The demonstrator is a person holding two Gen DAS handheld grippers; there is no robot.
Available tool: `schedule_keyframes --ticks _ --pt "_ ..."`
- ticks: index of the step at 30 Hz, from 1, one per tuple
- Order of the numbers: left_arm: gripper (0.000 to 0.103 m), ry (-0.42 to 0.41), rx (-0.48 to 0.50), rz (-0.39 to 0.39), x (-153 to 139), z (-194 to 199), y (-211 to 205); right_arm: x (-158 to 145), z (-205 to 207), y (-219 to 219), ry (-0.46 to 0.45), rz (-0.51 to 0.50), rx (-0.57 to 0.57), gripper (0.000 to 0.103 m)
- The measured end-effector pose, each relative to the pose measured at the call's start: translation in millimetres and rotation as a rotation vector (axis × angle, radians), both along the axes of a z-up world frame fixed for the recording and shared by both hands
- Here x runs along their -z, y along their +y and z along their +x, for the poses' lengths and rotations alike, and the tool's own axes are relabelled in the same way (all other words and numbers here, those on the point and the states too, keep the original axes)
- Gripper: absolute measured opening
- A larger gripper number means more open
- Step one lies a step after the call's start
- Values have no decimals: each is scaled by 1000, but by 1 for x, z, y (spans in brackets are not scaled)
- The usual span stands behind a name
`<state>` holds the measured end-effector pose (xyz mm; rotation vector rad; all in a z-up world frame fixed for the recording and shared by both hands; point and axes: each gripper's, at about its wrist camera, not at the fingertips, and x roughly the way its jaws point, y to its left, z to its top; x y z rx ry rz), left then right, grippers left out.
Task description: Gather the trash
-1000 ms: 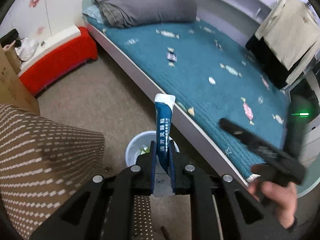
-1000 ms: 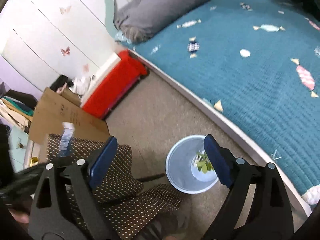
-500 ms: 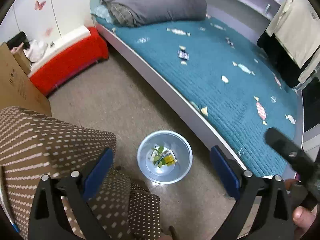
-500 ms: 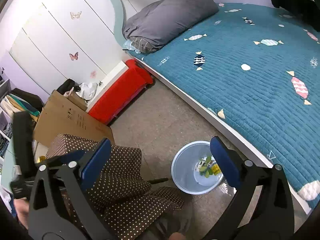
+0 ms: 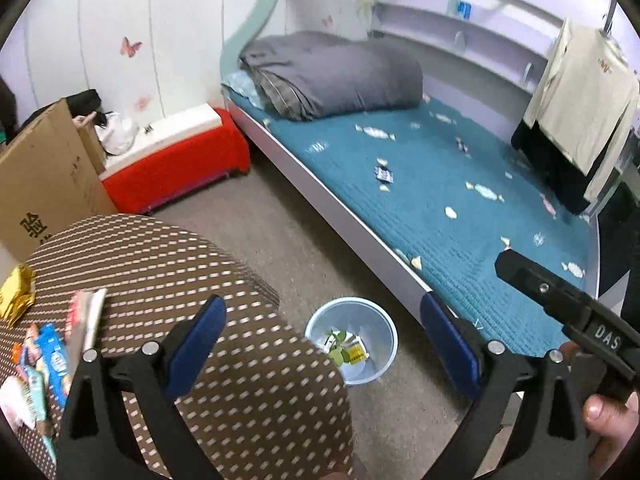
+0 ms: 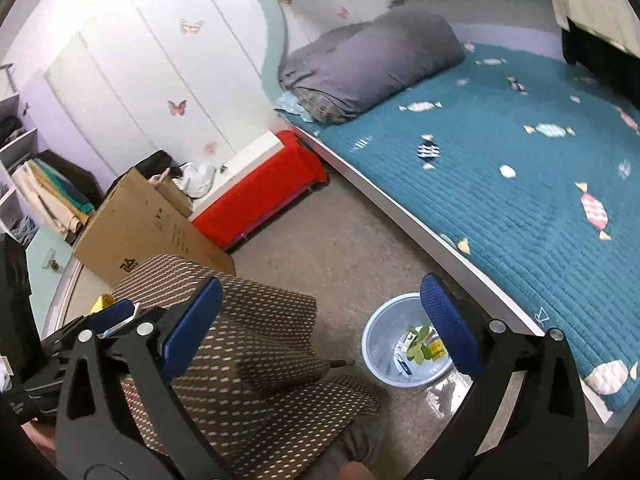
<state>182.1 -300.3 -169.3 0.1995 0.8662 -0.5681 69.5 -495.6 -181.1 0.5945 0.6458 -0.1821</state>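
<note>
Left wrist: wrappers cut off, blurred.

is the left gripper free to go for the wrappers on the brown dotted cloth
Probably yes: the left gripper is open and empty, and the wrappers lie uncovered on the cloth just to its left, nothing between.

I'm in a home bedroom. At my one o'clock lies a bed with a teal candy-print quilt and a folded grey duvet. Butterfly stickers dot white wardrobe doors at eleven. Clothes hang at two; a red bench sits at eleven.
</note>
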Motion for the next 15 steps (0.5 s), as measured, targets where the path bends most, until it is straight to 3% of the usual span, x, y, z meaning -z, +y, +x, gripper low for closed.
schedule_keyframes --ticks 8,15 --pt "95 -85 -28 -34 -34 -30 63 -39 -4 57 -50 -58 -83 97" --pt "95 -138 -96 -53 -48 -48 127 -63 7 128 -72 -120 -277 97"
